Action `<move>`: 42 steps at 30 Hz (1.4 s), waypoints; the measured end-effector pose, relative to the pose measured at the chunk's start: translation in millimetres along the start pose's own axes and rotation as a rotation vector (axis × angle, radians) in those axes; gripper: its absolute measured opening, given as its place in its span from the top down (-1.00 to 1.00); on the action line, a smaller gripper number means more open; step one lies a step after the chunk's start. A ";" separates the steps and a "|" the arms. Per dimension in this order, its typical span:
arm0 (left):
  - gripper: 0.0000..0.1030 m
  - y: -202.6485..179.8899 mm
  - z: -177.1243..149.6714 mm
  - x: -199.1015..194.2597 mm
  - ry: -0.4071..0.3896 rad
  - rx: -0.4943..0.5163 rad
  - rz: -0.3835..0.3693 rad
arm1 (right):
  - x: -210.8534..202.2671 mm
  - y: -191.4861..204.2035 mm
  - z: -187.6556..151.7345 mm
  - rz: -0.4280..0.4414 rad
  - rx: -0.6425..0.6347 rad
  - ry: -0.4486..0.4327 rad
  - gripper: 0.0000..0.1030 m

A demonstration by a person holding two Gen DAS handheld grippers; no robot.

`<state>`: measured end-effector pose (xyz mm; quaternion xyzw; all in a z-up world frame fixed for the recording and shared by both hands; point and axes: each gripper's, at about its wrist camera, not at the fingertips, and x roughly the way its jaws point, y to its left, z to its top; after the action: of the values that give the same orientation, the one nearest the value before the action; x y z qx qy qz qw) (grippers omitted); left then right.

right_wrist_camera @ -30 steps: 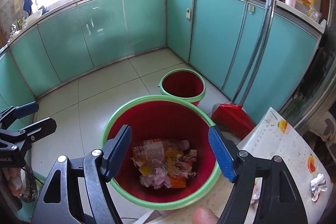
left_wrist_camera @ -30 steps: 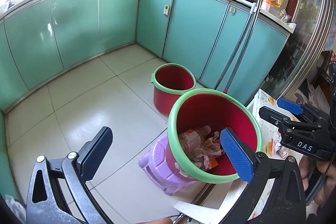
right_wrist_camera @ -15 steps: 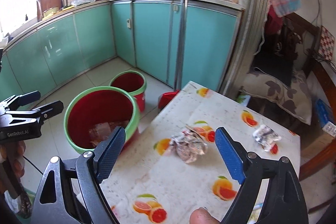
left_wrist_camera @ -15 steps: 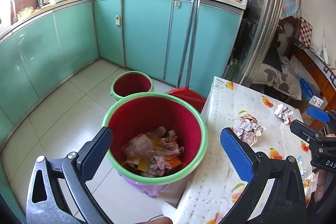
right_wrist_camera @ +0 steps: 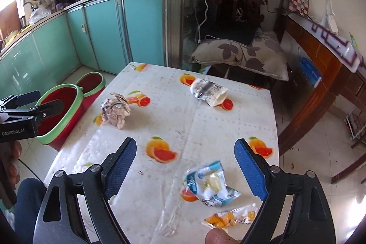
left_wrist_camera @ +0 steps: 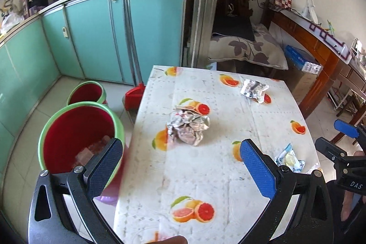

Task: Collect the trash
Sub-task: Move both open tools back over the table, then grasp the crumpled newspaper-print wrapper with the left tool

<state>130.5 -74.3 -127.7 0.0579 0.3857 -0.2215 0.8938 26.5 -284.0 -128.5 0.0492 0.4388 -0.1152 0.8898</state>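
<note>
Left wrist: left gripper (left_wrist_camera: 180,166) jaws spread wide, empty, above the table (left_wrist_camera: 219,177). Crumpled foil wrapper (left_wrist_camera: 188,127) lies mid-table; red bin (left_wrist_camera: 77,141) with trash stands just off the table's left edge.

Right wrist: right gripper (right_wrist_camera: 185,168) jaws wide apart, nothing clamped, just finished widening. Blue-white wrapper (right_wrist_camera: 210,184) lies on the table between the pads, untouched; orange snack packet (right_wrist_camera: 231,217) beside it at the near edge.

"DAS" is read in white letters on the black body of the right gripper (left_wrist_camera: 347,143), at the right edge of the left wrist frame. "GenRobot.AI" is read on the black body of the left gripper (right_wrist_camera: 34,104), at the left edge of the right wrist frame. Print on the wrappers is not legible.
</note>
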 end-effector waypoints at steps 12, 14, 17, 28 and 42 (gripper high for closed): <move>-0.99 -45.0 1.0 59.3 0.086 0.005 0.031 | 11.6 -57.4 -28.5 -0.048 0.099 0.061 -0.70; -0.99 -44.1 3.7 72.9 0.105 -0.005 0.050 | 14.3 -62.4 -29.3 -0.044 0.116 0.064 -0.70; -0.99 -36.8 7.1 97.1 0.146 -0.013 0.073 | 17.4 -65.0 -29.2 -0.045 0.121 0.061 -0.71; -0.99 -21.1 15.9 174.4 0.256 -0.046 0.134 | 33.3 -63.9 -33.0 -0.037 0.134 0.084 -0.71; -0.10 -11.1 4.1 189.6 0.326 -0.076 0.129 | 43.1 -69.8 -38.4 -0.048 0.146 0.110 -0.70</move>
<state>242.9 -152.0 -259.6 0.0837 0.5289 -0.1368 0.8334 5.0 -351.4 -185.1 0.1093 0.4787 -0.1653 0.8553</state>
